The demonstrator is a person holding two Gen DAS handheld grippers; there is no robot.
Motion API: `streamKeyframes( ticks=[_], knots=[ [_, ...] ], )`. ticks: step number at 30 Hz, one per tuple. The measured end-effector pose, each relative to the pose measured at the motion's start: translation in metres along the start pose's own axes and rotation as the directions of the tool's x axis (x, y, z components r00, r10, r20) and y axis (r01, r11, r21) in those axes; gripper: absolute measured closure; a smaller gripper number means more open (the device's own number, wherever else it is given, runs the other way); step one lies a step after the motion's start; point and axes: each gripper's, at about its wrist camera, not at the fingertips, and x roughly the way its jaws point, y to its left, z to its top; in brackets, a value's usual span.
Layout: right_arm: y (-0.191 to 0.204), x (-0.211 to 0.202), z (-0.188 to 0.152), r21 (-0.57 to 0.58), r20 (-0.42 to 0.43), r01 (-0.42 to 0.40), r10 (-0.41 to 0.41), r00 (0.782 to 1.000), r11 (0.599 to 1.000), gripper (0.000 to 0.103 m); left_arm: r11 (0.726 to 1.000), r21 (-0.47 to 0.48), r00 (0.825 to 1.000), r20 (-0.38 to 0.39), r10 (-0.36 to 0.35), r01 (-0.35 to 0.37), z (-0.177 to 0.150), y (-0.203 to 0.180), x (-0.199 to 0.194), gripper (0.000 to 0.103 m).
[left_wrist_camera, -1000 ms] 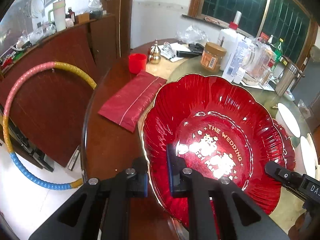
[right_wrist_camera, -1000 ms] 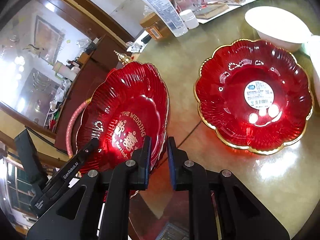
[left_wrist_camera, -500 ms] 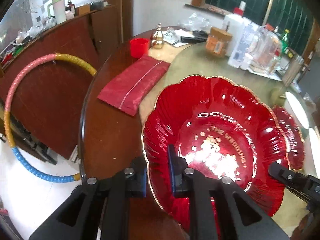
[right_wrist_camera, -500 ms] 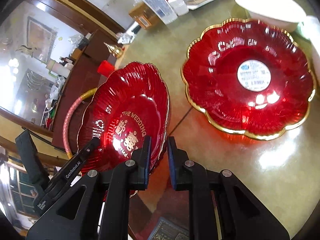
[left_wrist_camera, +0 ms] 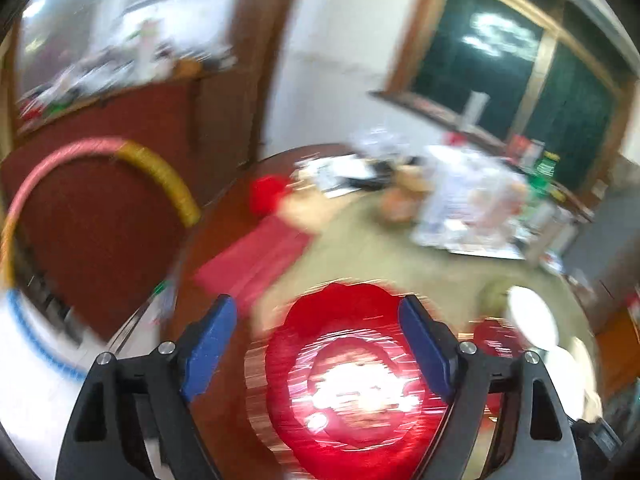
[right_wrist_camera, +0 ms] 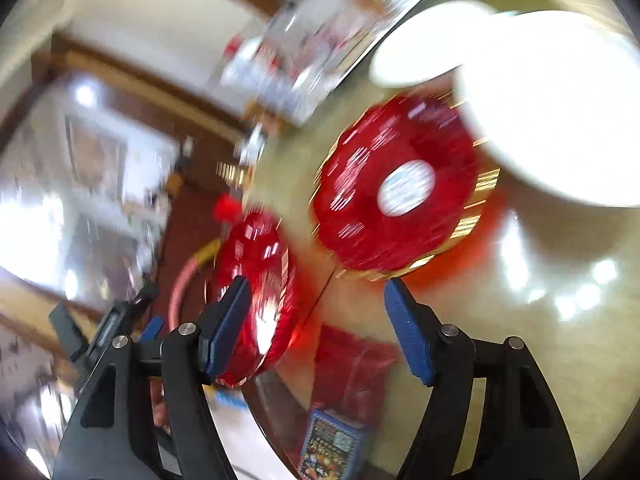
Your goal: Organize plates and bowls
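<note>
Both tongs just let go of red wedding plate (left_wrist_camera: pixel 352 384): left tongs (left_wrist_camera: pixel 320 340) and right tongs (right_wrist_camera: pixel 316 320) opening, jaws now wide, nothing pinched, where 1 second ago both clamped its rim. Plate now near surface (right_wrist_camera: pixel 540 320) edge, resting or dropping unclear in blur. Second red plate (right_wrist_camera: pixel 396 188) beside it, white bowls (right_wrist_camera: pixel 560 112) beyond. Likely placement done, stacking next. Cluttered wood-panelled room, hoop (left_wrist_camera: pixel 160 172) against cabinet.

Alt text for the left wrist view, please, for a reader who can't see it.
Blurred by motion: the left gripper, its blue-padded jaws opening wide and gripping nothing, hangs over a red scalloped plate on a round table. A red cloth, a red cup and bottles lie beyond; a white dish sits to the right.
</note>
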Motion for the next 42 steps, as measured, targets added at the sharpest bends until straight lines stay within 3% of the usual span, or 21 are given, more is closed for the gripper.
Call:
streamKeyframes(
  ticks=[4, 6, 9, 11, 13, 15, 17, 20, 24, 25, 26, 27, 28, 29, 31, 34, 38, 42],
  knots=[
    [-0.032, -0.024, 0.012, 0.129, 0.070, 0.001, -0.010, 0.997, 0.992, 0.033, 0.975, 0.159, 0.986, -0.086, -0.142, 0.154, 0.011, -0.074, 0.016, 0.019],
    [-0.043, -0.024, 0.019, 0.178, 0.070, -0.008, -0.005, 0.998, 0.984, 0.033, 0.956, 0.216, 0.974, -0.150, -0.168, 0.198, 0.012, -0.108, 0.033, 0.019],
    [-0.051, -0.015, 0.026, 0.204, 0.035, -0.017, 0.010, 0.999, 0.979, 0.033, 0.927, 0.259, 0.937, -0.290, -0.193, 0.271, 0.008, -0.149, 0.072, 0.019],
    [-0.055, -0.010, 0.029, 0.215, 0.024, 0.000, -0.005, 1.000, 0.977, 0.033, 0.918, 0.283, 0.927, -0.332, -0.177, 0.276, 0.001, -0.164, 0.095, 0.019],
    [-0.058, -0.007, 0.031, 0.220, 0.017, 0.006, -0.010, 1.000, 0.976, 0.033, 0.919, 0.314, 0.931, -0.345, -0.123, 0.238, -0.002, -0.175, 0.118, 0.019],
    [-0.059, -0.001, 0.033, 0.231, 0.009, 0.008, -0.010, 1.000, 0.973, 0.033, 0.919, 0.319, 0.923, -0.370, -0.103, 0.230, -0.003, -0.177, 0.131, 0.019],
    [-0.061, 0.004, 0.036, 0.226, 0.008, 0.015, -0.017, 1.000, 0.974, 0.033, 0.925, 0.313, 0.907, -0.414, -0.070, 0.214, -0.008, -0.175, 0.145, 0.019],
    [-0.064, 0.008, 0.041, 0.232, 0.008, 0.019, -0.021, 1.000, 0.973, 0.033, 0.933, 0.271, 0.862, -0.501, -0.074, 0.238, -0.015, -0.175, 0.167, 0.019],
    [-0.067, 0.014, 0.044, 0.221, -0.003, 0.024, -0.024, 1.000, 0.975, 0.034, 0.934, 0.285, 0.837, -0.547, -0.028, 0.217, -0.028, -0.178, 0.184, 0.021],
    [-0.067, 0.014, 0.045, 0.216, -0.002, 0.021, -0.021, 1.000, 0.976, 0.036, 0.933, 0.291, 0.828, -0.561, -0.012, 0.211, -0.032, -0.177, 0.188, 0.030],
    [-0.068, 0.015, 0.045, 0.215, -0.002, 0.024, -0.024, 1.000, 0.976, 0.044, 0.930, 0.300, 0.817, -0.577, 0.000, 0.211, -0.036, -0.178, 0.192, 0.038],
    [-0.069, 0.016, 0.046, 0.211, -0.009, 0.044, -0.043, 0.999, 0.977, 0.061, 0.926, 0.326, 0.820, -0.572, 0.032, 0.191, -0.039, -0.179, 0.193, 0.052],
    [-0.069, 0.018, 0.047, 0.206, -0.016, 0.056, -0.054, 0.998, 0.977, 0.072, 0.920, 0.349, 0.826, -0.562, 0.051, 0.180, -0.042, -0.179, 0.193, 0.058],
    [-0.071, 0.022, 0.046, 0.199, -0.033, 0.080, -0.075, 0.997, 0.977, 0.090, 0.915, 0.359, 0.830, -0.555, 0.050, 0.184, -0.043, -0.181, 0.191, 0.066],
    [-0.073, 0.028, 0.044, 0.201, -0.057, 0.079, -0.068, 0.996, 0.977, 0.092, 0.911, 0.372, 0.839, -0.541, 0.056, 0.179, -0.044, -0.185, 0.184, 0.070],
    [-0.068, 0.021, 0.045, 0.167, -0.036, 0.132, -0.128, 0.991, 0.977, 0.092, 0.900, 0.395, 0.856, -0.515, 0.053, 0.183, -0.046, -0.190, 0.172, 0.075],
    [-0.069, 0.012, 0.045, 0.172, -0.013, 0.118, -0.118, 0.993, 0.978, 0.092, 0.897, 0.400, 0.866, -0.499, 0.041, 0.188, -0.037, -0.188, 0.162, 0.076],
    [-0.057, 0.005, 0.041, 0.145, 0.008, 0.105, -0.107, 0.994, 0.984, 0.092, 0.897, 0.403, 0.888, -0.458, 0.027, 0.181, -0.028, -0.186, 0.147, 0.076]
  ],
)
